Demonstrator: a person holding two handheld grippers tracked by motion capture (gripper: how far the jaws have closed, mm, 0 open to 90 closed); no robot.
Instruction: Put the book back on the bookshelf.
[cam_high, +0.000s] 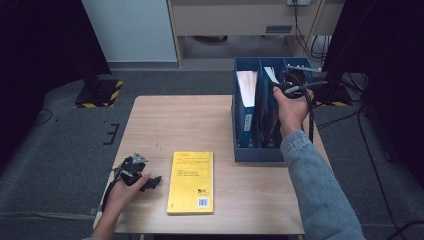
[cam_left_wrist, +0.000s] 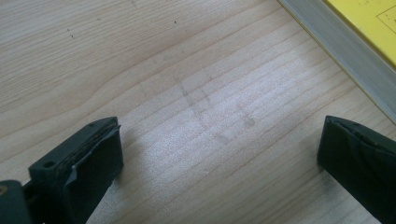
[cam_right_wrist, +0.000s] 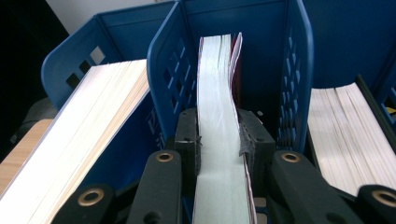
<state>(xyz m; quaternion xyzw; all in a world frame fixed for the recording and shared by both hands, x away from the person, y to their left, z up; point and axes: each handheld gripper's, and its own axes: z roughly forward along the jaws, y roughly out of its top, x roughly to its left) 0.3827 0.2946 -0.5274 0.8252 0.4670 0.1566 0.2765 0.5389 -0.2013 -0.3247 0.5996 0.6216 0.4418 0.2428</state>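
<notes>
Right gripper view is showing the right gripper (cam_right_wrist: 219, 140) clamping its 2 jaws on a white-paged book (cam_right_wrist: 215, 93) standing in the middle slot of the blue file rack (cam_right_wrist: 299, 70), which is sitting at 2 o'clock on the table (cam_high: 165, 120). Over at 8 o'clock the left gripper (cam_high: 142, 180) is resting on the wood, jaws gaping wide and gripping nothing, with a yellow book (cam_high: 191, 181) lying flat just beside it at 3 o'clock.
</notes>
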